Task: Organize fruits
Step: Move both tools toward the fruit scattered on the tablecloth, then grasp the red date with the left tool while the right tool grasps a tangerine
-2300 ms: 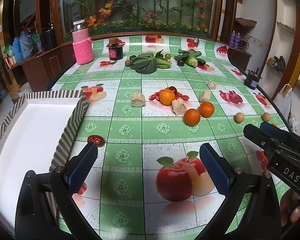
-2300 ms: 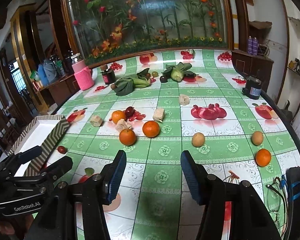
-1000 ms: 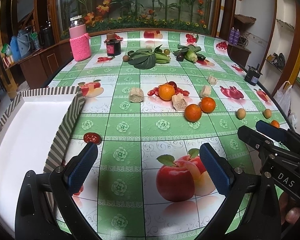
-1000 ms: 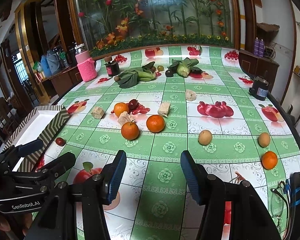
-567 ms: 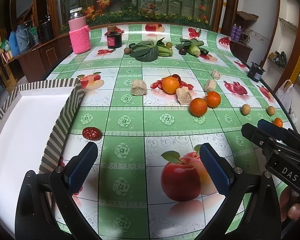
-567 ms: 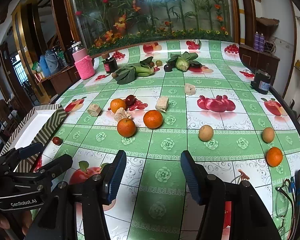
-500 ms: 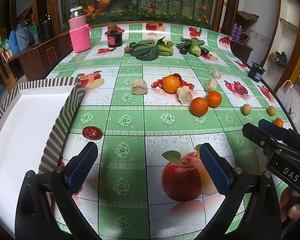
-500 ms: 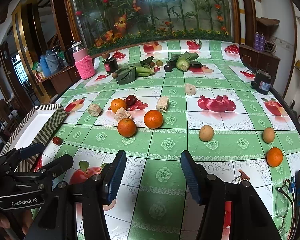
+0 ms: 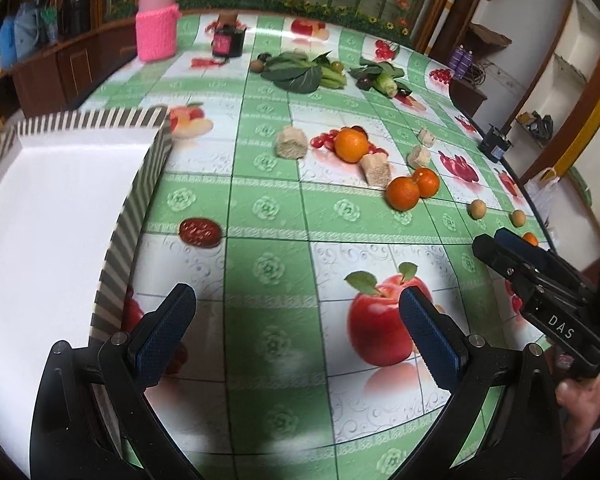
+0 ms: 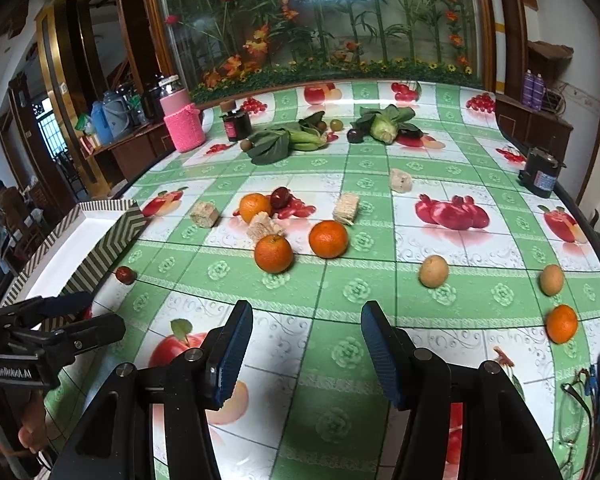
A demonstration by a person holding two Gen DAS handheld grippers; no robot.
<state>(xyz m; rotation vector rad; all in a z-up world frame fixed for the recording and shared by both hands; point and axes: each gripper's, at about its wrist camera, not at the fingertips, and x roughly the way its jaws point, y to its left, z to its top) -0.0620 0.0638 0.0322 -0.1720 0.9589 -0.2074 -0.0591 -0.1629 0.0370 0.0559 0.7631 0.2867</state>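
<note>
Jaws wide and empty on left gripper (image 9: 296, 328) and right gripper (image 10: 306, 344), both nudged forward since earlier, red date (image 9: 199, 232) now nearer ahead-left.

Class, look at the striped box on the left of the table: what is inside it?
The striped box shows only a bare white floor; no fruit lies in it. Its nearest corner is hidden behind the left tongs, so that part cannot be checked.

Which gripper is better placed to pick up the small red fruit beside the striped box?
Left. The red fruit lies just ahead of the open left gripper, beside the box; the right gripper faces the oranges.
</note>
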